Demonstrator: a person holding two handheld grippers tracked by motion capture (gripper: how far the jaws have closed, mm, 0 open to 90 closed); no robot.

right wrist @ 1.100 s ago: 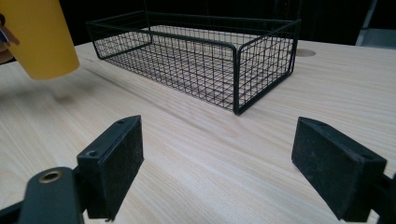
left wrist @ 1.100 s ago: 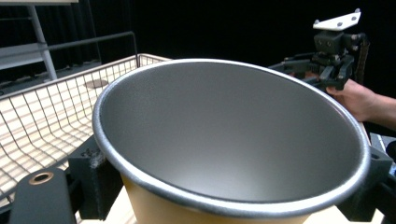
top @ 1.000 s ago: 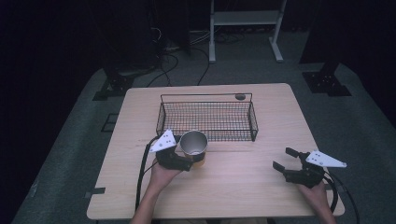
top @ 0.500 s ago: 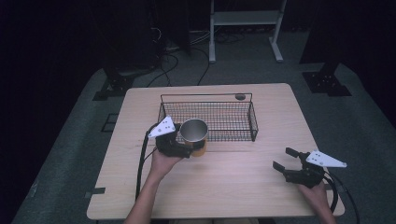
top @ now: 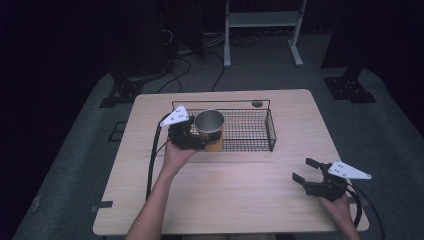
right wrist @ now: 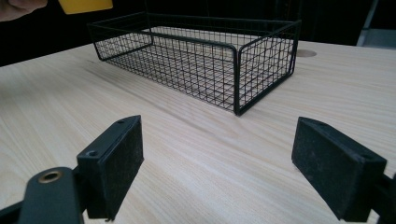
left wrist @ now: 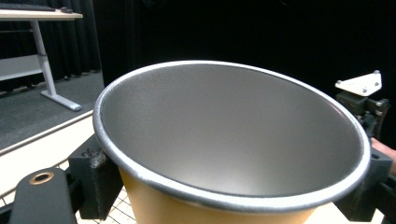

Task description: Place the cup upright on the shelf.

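1. Left gripper [top: 192, 137] sits left of centre in the high view. Its fingers [left wrist: 95, 175] pinch the yellow cup [top: 210, 131] from both sides, just under the rim; the left gripper view shows a black pad against the cup wall on each side.
2. Cup held upright, mouth up, its grey inside bare. Gripping low under the rim likely keeps the wall from slipping through the pads.
3. Where the cup is: raised off the counter [top: 235, 200], at the near-left corner of the wire basket [top: 250, 131]. In the right gripper view its yellow bottom shows at the top left edge of the frame, above the counter and the basket's corner. Whether it is past the wall and over the inside, I cannot tell.
4. Judgement: the work in hand looks like setting the cup into the basket (held high enough to clear the wire wall).
5. Right gripper [top: 306, 172] rests at lower right of the high view, well apart from the basket. Its fingers [right wrist: 112, 163] are spread wide with nothing between them, bare wood showing in the gap.
6. The right hand seems parked out of the way, leaving the path clear.
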